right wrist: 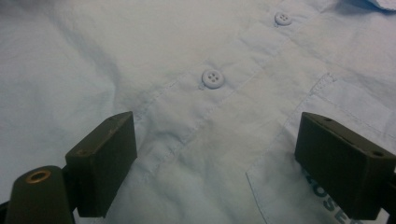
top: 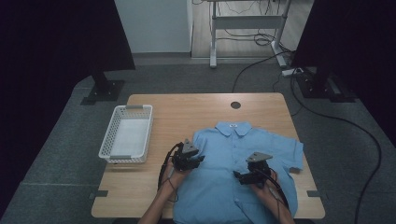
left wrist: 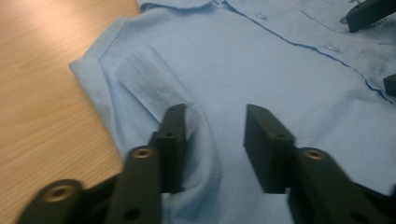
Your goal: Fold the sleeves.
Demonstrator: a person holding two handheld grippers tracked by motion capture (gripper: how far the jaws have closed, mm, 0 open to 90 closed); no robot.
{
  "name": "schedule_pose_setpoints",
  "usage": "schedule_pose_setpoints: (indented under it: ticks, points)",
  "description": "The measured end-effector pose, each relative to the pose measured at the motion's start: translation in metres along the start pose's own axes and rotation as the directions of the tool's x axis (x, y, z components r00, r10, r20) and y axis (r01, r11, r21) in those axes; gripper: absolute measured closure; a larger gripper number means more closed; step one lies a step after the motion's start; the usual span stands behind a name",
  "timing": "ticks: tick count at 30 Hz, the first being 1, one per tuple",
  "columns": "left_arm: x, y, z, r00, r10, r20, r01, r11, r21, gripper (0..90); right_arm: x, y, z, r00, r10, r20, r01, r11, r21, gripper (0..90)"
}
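A light blue short-sleeved shirt [top: 233, 154] lies buttoned and face up on the wooden table [top: 187, 109], collar away from the person. My left gripper [top: 200, 160] hovers at the shirt's left edge, open. In the left gripper view, my left gripper [left wrist: 215, 126] has a raised fold of the shirt [left wrist: 261, 60] beside the left jaw, and the pads do not press on it. The sleeve [left wrist: 149, 79] is folded inward over the body. My right gripper [top: 238, 176] is over the shirt front. It stands wide open [right wrist: 215, 135] above the button placket [right wrist: 213, 78] and a chest pocket [right wrist: 289, 172].
A white plastic basket [top: 108, 135] stands at the table's left side. A round cable hole [top: 235, 105] sits near the far edge. The other sleeve [top: 292, 154] is spread out to the right. Cables and stand feet lie on the floor behind the table.
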State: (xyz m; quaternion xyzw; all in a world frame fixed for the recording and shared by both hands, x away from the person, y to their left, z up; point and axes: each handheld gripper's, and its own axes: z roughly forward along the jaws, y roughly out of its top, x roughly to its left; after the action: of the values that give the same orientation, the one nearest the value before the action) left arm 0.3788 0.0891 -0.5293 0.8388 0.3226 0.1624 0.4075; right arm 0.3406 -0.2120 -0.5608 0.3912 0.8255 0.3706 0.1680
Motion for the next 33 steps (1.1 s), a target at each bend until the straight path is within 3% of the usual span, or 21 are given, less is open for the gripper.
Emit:
schedule_pose_setpoints:
  ticks: [7,13,17,20,25,29,33]
  points:
    - [0.009,0.010,-0.025,0.9993,-0.037,-0.003,0.036,0.9932,-0.111,36.7,0.000,0.000,0.000,1.0000,-0.001,-0.001,0.001,1.000,0.000,12.6]
    - [0.025,0.006,-0.033,0.9958,-0.079,-0.047,0.073,0.9900,-0.121,26.9,0.000,0.000,0.000,1.0000,-0.001,-0.002,0.001,1.000,0.000,12.6]
    - [0.030,-0.002,-0.023,0.9939,-0.098,-0.050,0.094,0.9926,-0.077,21.7,0.000,0.000,0.000,1.0000,-0.002,-0.002,0.002,1.000,0.000,12.6]
    - [0.030,-0.010,-0.011,0.9950,-0.084,-0.053,0.083,0.9964,-0.017,18.2,0.000,0.000,0.000,1.0000,-0.002,-0.004,0.002,1.000,0.000,12.3]
    - [0.031,-0.024,0.007,0.9939,-0.098,-0.050,0.102,0.9928,0.064,16.2,0.000,0.000,0.000,0.9999,-0.009,-0.012,0.009,1.000,0.003,9.7]
    - [0.030,-0.026,0.009,0.9907,-0.084,-0.107,0.093,0.9920,0.085,15.4,0.001,0.000,0.001,0.9993,-0.026,-0.029,0.026,1.000,0.013,6.1]
    - [0.032,-0.027,0.007,0.9938,-0.066,-0.089,0.074,0.9936,0.085,15.3,0.001,0.001,0.002,0.9986,-0.033,-0.040,0.034,0.999,0.020,2.9]
